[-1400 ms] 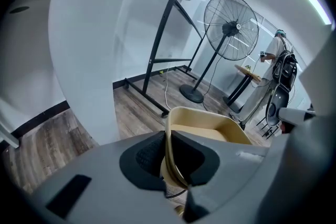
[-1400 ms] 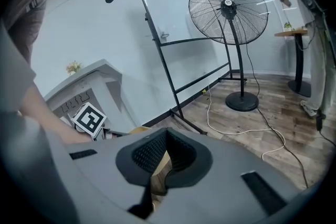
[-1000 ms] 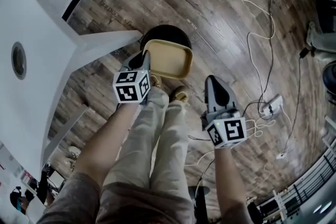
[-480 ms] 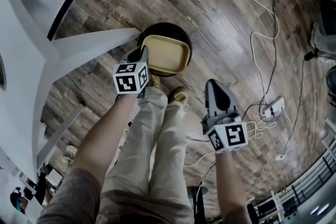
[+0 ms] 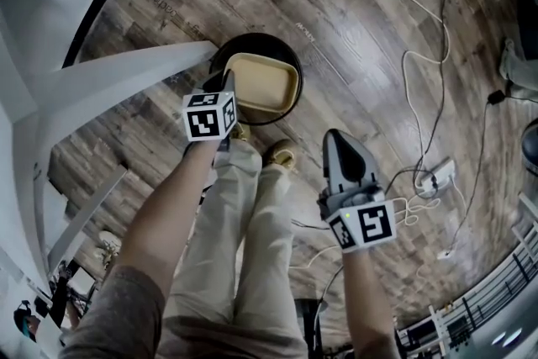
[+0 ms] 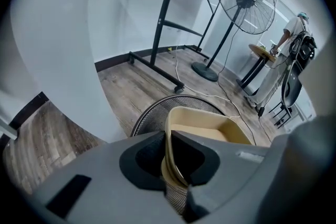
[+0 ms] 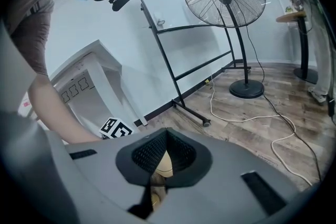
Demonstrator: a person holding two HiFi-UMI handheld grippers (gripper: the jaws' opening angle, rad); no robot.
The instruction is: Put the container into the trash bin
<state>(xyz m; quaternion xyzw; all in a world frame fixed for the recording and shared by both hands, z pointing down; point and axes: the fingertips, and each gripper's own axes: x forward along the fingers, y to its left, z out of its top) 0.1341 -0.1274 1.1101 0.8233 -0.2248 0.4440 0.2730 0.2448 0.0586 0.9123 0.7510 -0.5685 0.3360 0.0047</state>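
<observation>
A beige rectangular container (image 5: pixel 262 85) hangs over the mouth of a round black mesh trash bin (image 5: pixel 279 44) on the wood floor. My left gripper (image 5: pixel 227 85) is shut on the container's near rim, which stands edge-on between the pads in the left gripper view. There the container (image 6: pixel 210 127) tilts down into the bin (image 6: pixel 149 115), whose mesh shows behind and below it. My right gripper (image 5: pixel 336 139) is shut and holds nothing, to the right of the person's legs and well short of the bin. Through its jaws (image 7: pixel 166 134) only a tan shoe shows.
A slanted white table leg (image 5: pixel 126 78) runs just left of the bin. White cables (image 5: pixel 420 55) and a power strip (image 5: pixel 434 171) lie on the floor at right. A standing fan (image 6: pixel 245 0) and a black wheeled frame (image 6: pixel 168 23) stand beyond the bin. The person's shoes (image 5: pixel 281 154) are just before the bin.
My left gripper has sunk with the container, which now sits lower over the bin's opening. The right gripper has dropped slightly.
</observation>
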